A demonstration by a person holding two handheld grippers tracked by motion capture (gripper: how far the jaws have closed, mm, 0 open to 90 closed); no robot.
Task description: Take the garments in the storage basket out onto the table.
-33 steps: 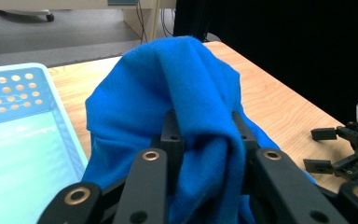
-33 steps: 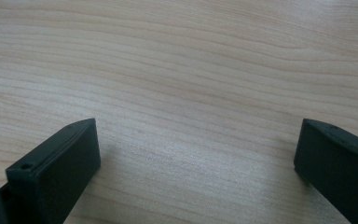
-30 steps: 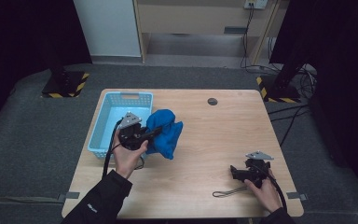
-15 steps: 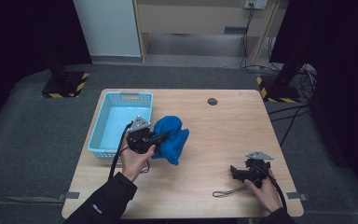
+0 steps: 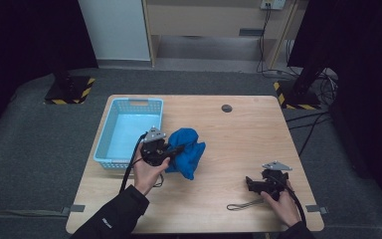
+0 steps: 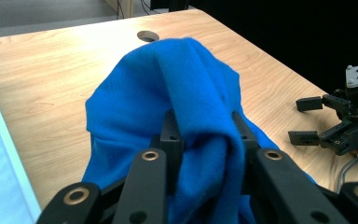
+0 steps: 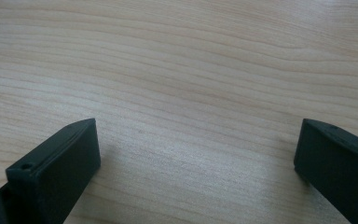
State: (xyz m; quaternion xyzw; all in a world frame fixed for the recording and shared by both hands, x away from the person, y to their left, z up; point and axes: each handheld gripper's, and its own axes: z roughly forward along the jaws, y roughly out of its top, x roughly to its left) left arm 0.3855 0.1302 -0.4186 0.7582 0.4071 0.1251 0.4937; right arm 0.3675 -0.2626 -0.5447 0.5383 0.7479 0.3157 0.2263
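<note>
A light wooden table is standing on a dark grey carpeted floor, with its grain showing clearly in the right gripper view. A small round dark grommet is sitting in the tabletop near the far edge. Beyond the table, a pale wooden cabinet and a white panel are standing against the back. Two black stand bases edged with yellow and black hazard tape are resting on the floor, one at the far left and one at the far right. Black cables are trailing across the floor near the right base. Grey tape strips are holding the table's near corners to the carpet.
</note>
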